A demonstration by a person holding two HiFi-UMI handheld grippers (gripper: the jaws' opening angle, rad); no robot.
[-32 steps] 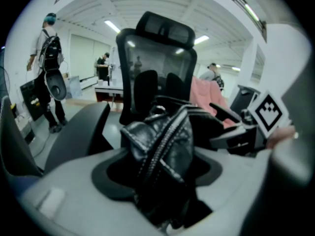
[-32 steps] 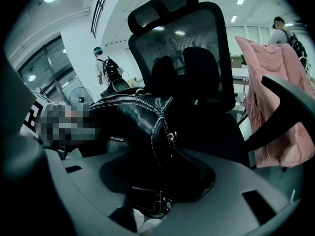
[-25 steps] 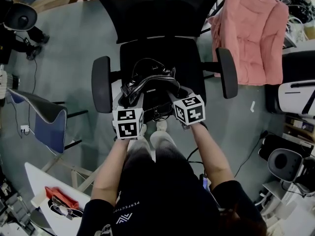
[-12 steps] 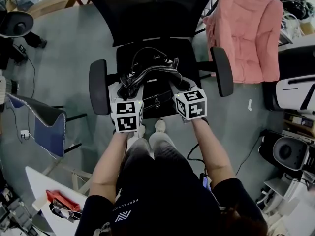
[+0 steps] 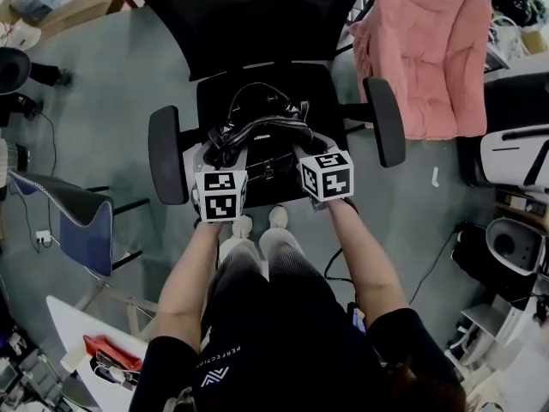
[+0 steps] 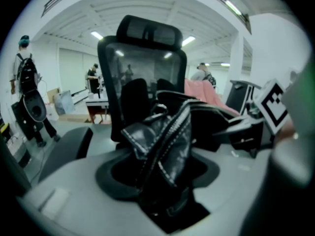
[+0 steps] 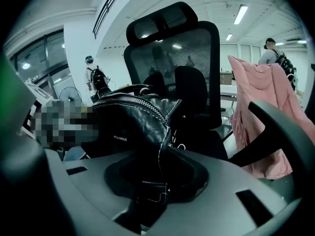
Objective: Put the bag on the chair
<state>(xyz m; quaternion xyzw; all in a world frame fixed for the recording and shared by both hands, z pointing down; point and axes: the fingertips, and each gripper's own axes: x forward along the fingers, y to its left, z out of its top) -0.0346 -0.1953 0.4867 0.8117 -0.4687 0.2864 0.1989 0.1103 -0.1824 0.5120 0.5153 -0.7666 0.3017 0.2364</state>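
Left gripper [image 6: 165, 200]: fingers clamped on a folded side of the black bag [image 5: 257, 136]. Right gripper [image 7: 150, 195]: fingers gripping the bag's opposite edge, having just eased slightly wider, leather still between them. The bag spans both grippers over the chair [image 5: 324, 101] seat, toward its front edge; contact with the seat is not discernible.

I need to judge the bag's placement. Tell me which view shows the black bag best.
The head view: the whole black bag shows over the chair seat, between the armrests. The left gripper view shows only a crumpled stitched corner; the right gripper view, one side and its zip.
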